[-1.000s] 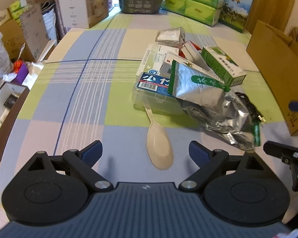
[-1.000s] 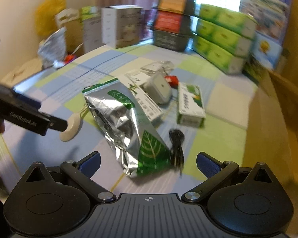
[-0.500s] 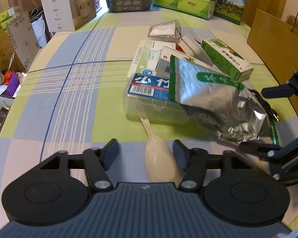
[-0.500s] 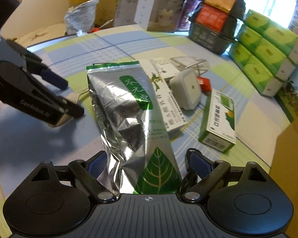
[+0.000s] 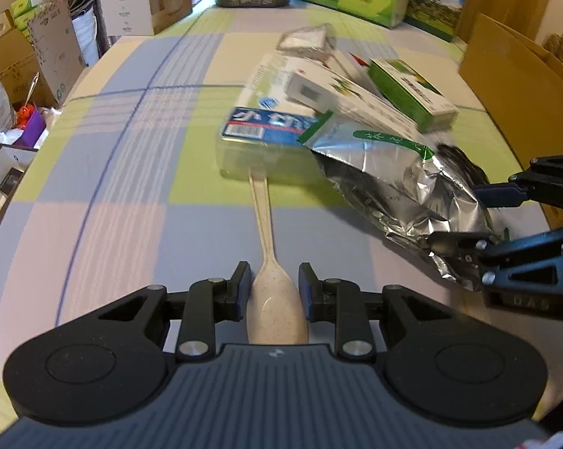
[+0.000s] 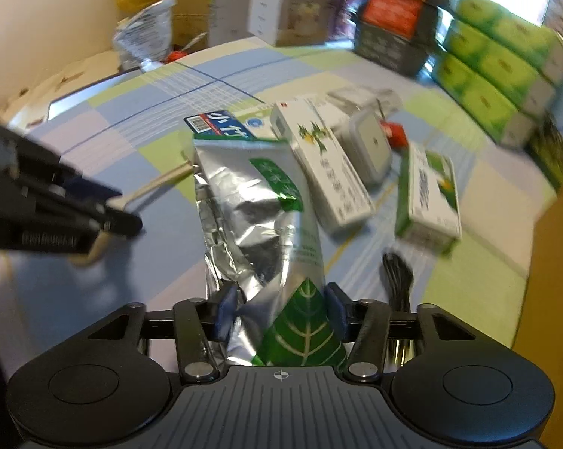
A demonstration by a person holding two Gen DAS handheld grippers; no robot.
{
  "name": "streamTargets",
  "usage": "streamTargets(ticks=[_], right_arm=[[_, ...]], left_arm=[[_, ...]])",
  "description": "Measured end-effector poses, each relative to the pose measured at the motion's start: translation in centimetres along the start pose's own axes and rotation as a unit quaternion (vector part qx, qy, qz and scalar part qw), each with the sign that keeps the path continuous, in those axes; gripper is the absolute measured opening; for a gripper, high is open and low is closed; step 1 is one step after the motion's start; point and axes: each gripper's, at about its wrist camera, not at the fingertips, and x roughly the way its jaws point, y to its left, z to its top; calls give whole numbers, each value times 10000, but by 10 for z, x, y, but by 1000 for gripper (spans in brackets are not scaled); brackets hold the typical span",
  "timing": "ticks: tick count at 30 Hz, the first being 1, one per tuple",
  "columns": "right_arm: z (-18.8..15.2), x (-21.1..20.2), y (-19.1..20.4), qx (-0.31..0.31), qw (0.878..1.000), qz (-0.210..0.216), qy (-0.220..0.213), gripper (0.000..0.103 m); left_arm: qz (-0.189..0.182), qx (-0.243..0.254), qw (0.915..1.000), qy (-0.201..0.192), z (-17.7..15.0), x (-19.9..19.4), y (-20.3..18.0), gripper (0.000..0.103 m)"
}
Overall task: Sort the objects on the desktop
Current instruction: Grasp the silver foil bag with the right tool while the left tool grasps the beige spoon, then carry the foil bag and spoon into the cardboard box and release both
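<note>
Beige plastic spoon (image 5: pixel 275 299) now sits pinched in the left gripper (image 5: pixel 274 287), which has closed since a second ago. Right of the spoon, the right gripper (image 6: pixel 279 312) has apparently clamped the foil tea pouch (image 6: pixel 259 224); both await lifting off the tabletop (image 5: pixel 131 187).
</note>
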Motion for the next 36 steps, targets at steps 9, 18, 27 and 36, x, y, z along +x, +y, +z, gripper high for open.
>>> streamTargets(ticks=[9, 18, 27, 36], right_arm=[[-25, -34, 11, 190, 9995, 6, -247, 84], [-22, -4, 15, -19, 9999, 23, -142, 84], [-20, 6, 16, 44, 9999, 88, -133, 72], [-20, -9, 12, 381, 9988, -28, -310, 48]], left_arm=[[118, 145, 9998, -120, -21, -20, -6, 34], [-16, 101, 9999, -104, -11, -6, 0, 19], [-111, 264, 9995, -131, -8, 0, -4, 4], [-149, 157, 9996, -163, -10, -12, -6, 4]])
